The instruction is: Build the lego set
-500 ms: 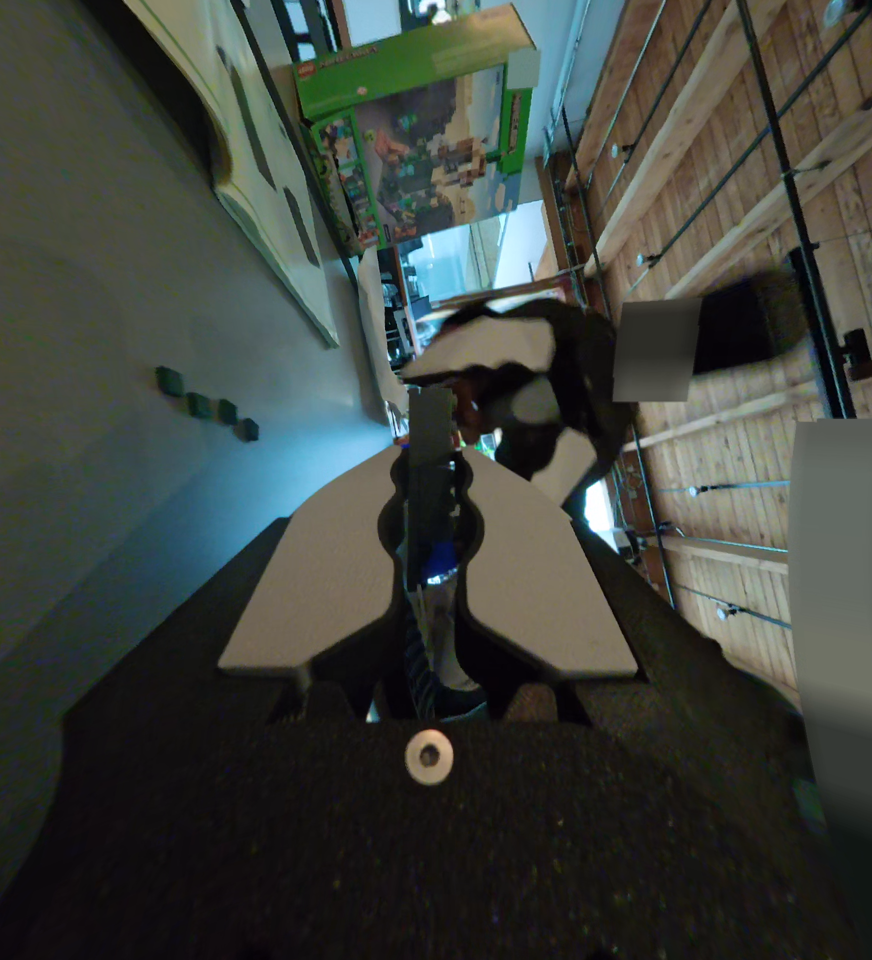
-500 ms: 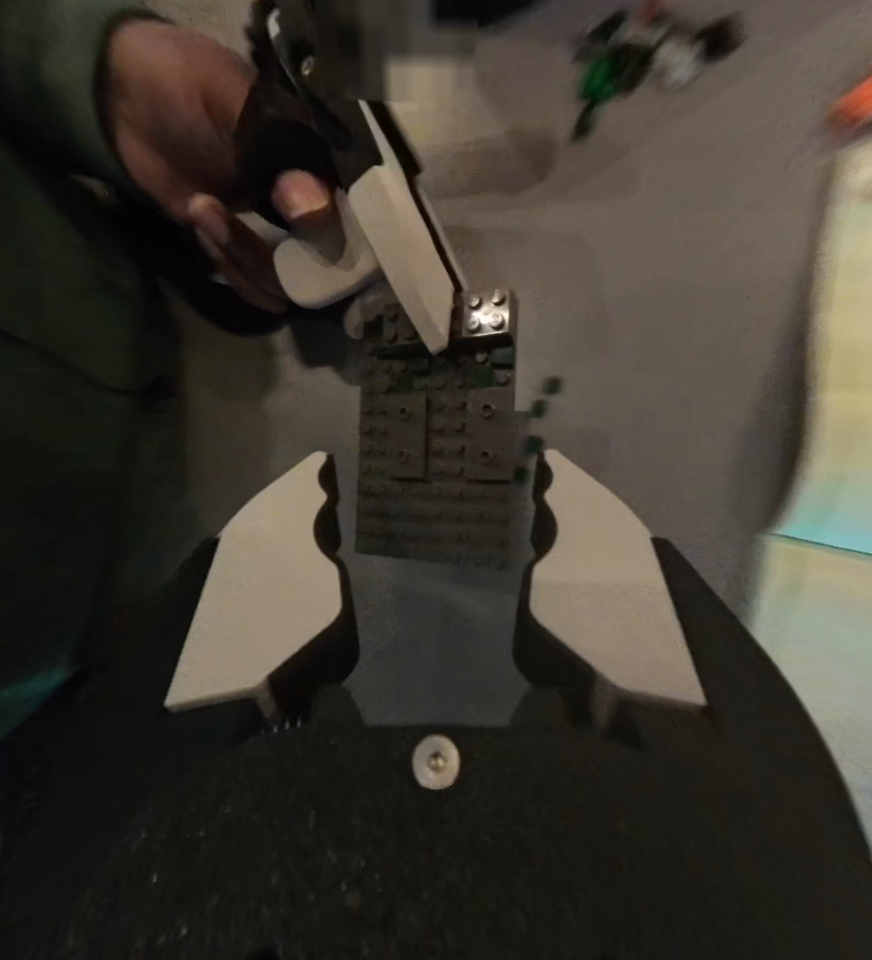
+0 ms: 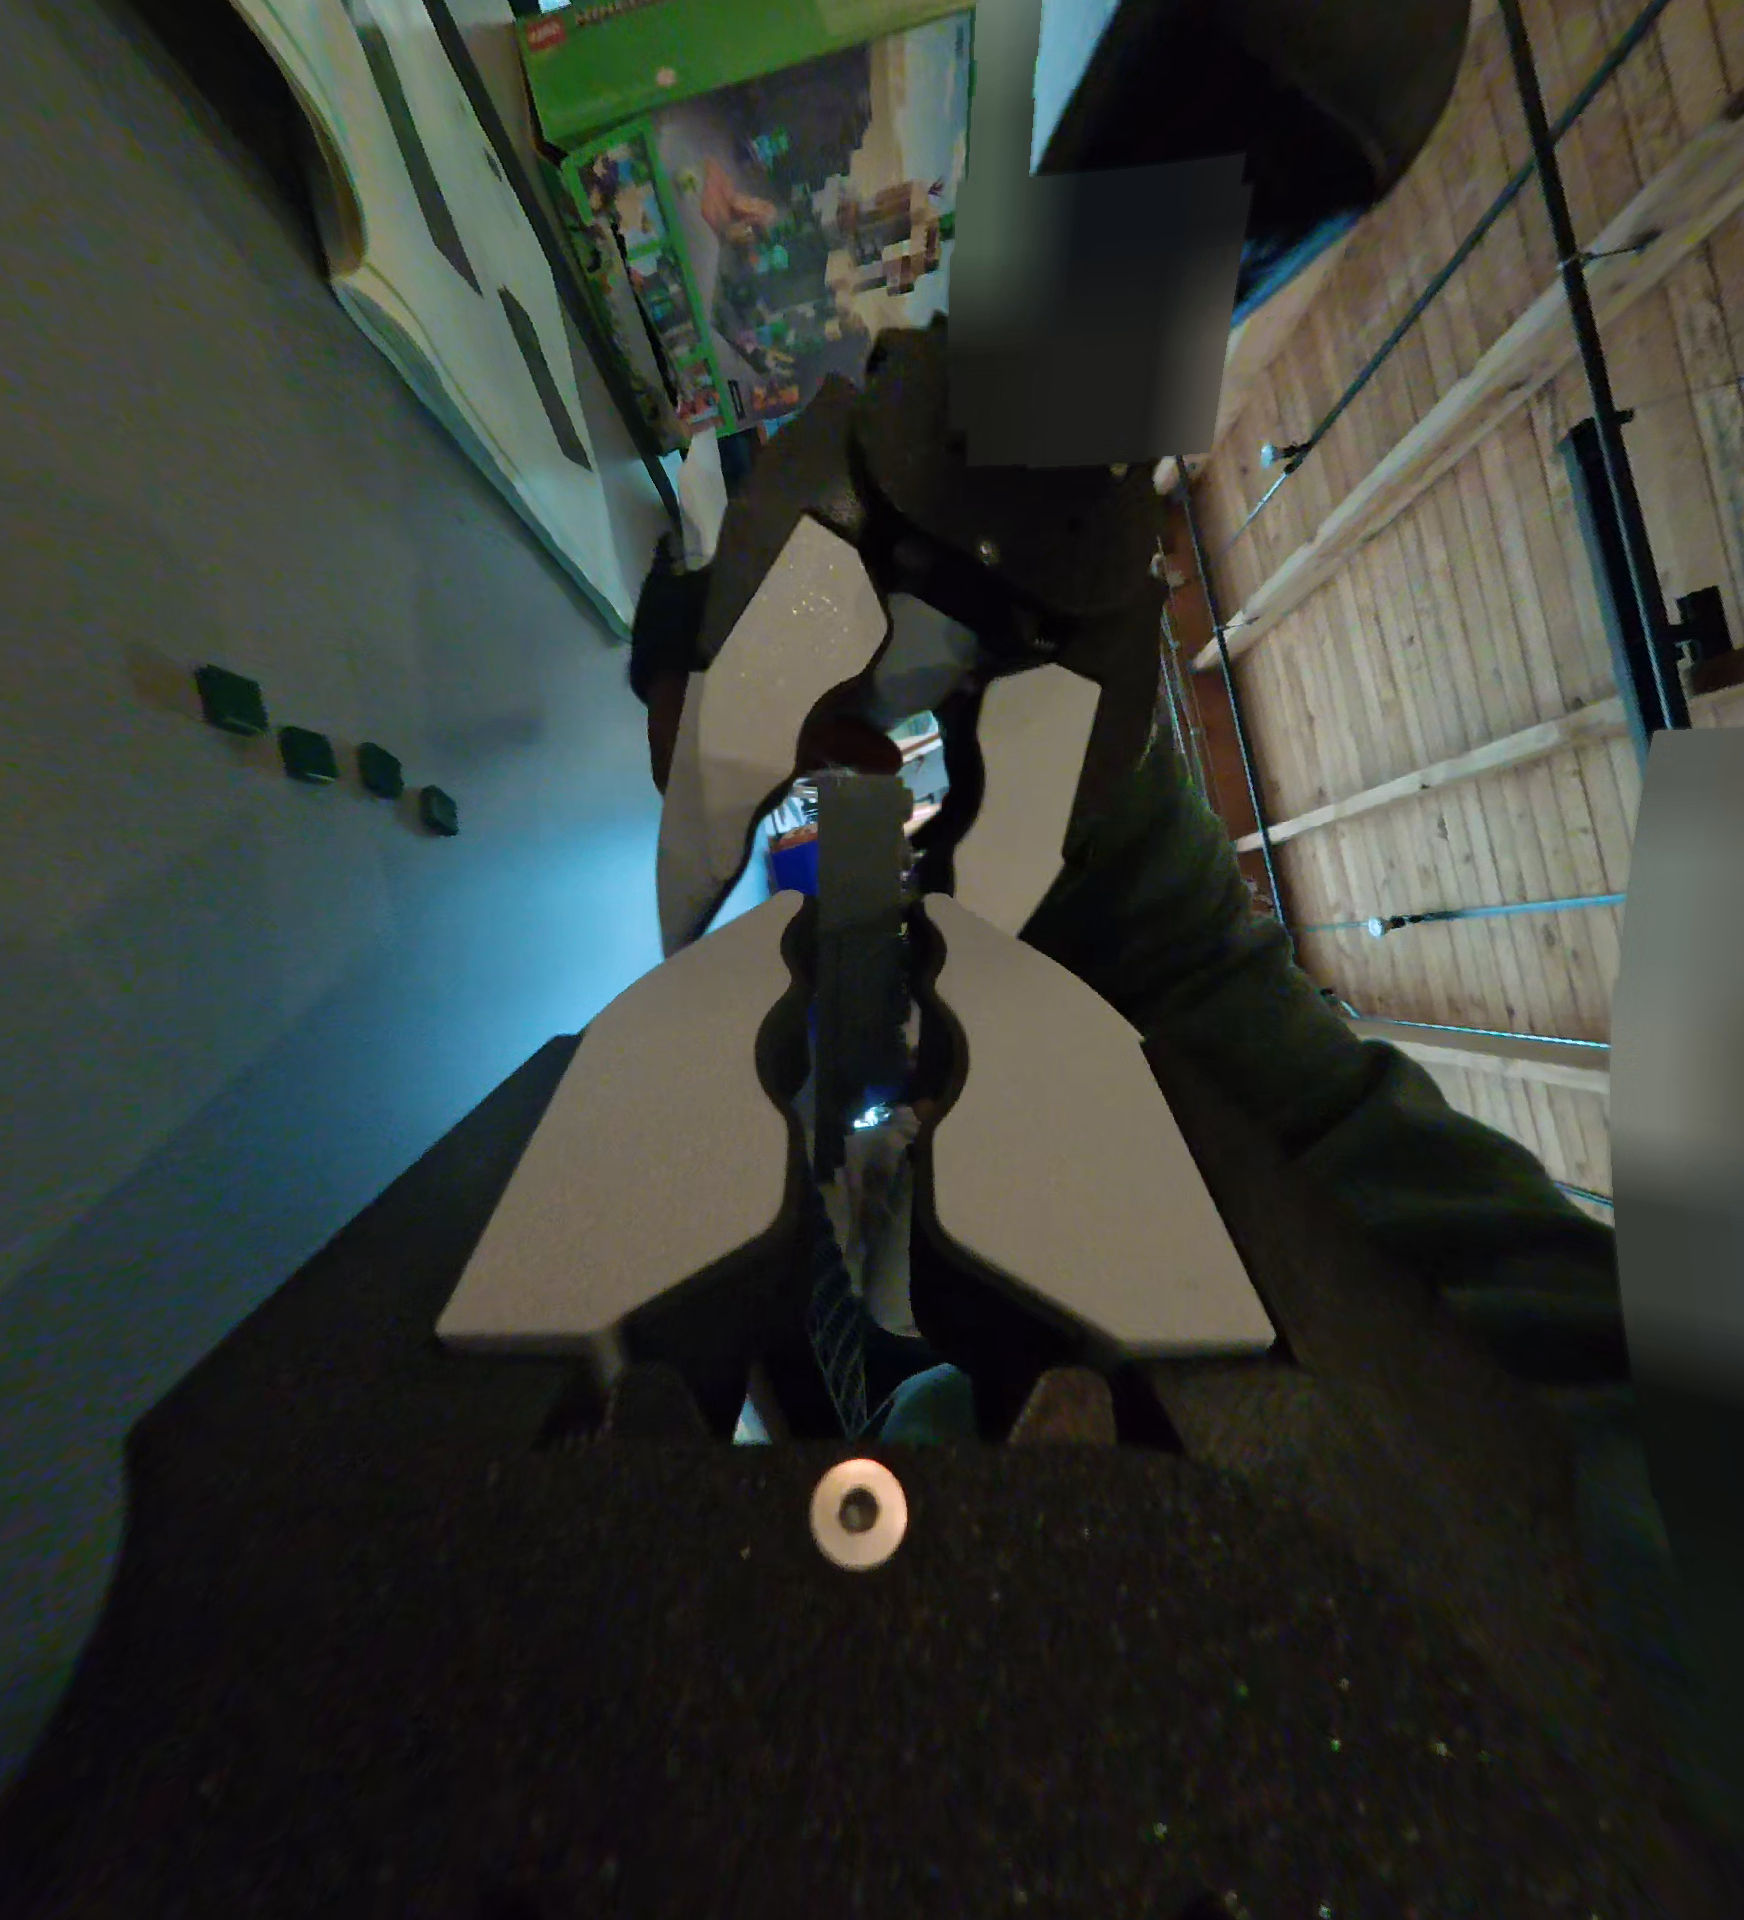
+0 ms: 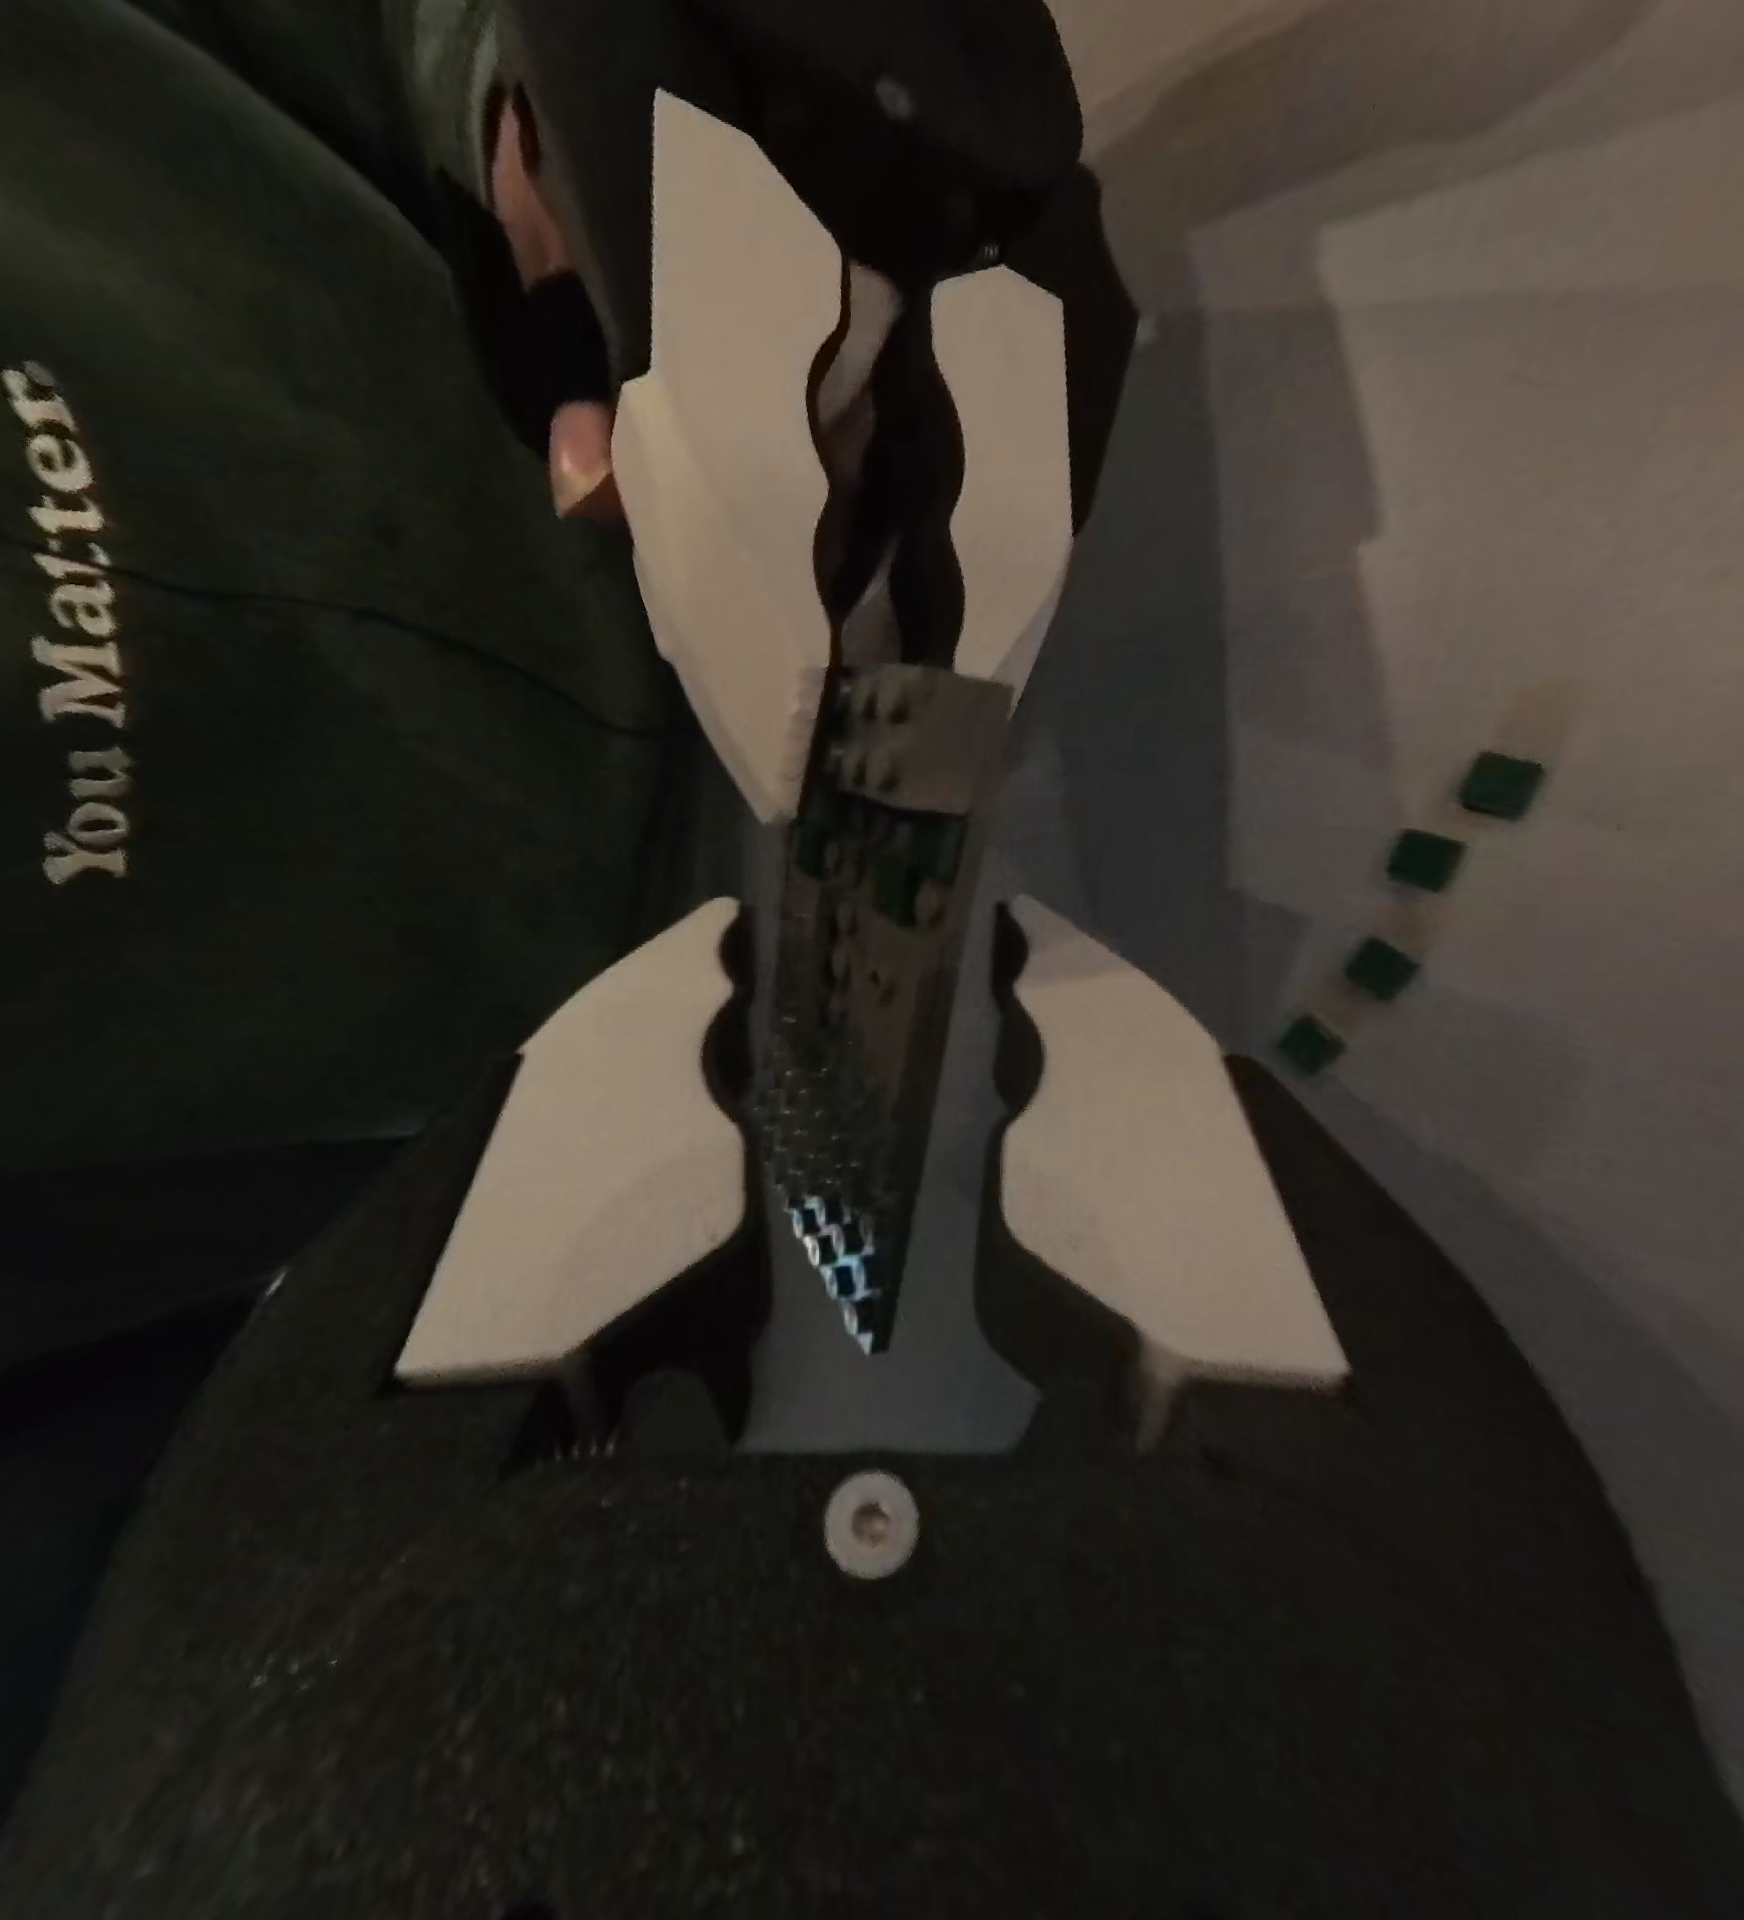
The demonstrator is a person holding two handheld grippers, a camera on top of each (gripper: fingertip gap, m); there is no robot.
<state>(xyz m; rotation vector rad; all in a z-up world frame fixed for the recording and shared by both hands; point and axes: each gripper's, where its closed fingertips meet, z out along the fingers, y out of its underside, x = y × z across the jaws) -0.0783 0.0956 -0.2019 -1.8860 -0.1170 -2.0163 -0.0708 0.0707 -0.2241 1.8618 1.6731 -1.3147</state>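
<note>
The left gripper is clamped on a grey studded Lego plate assembly, held edge-on with its long axis running toward twelve o'clock. In the right wrist view that plate lies between the parted fingers of the right gripper, which stand apart from its edges, gripping nothing. The plate's long axis runs along the right fingers. Four small green tiles sit on the table at three o'clock, nearer the right gripper.
</note>
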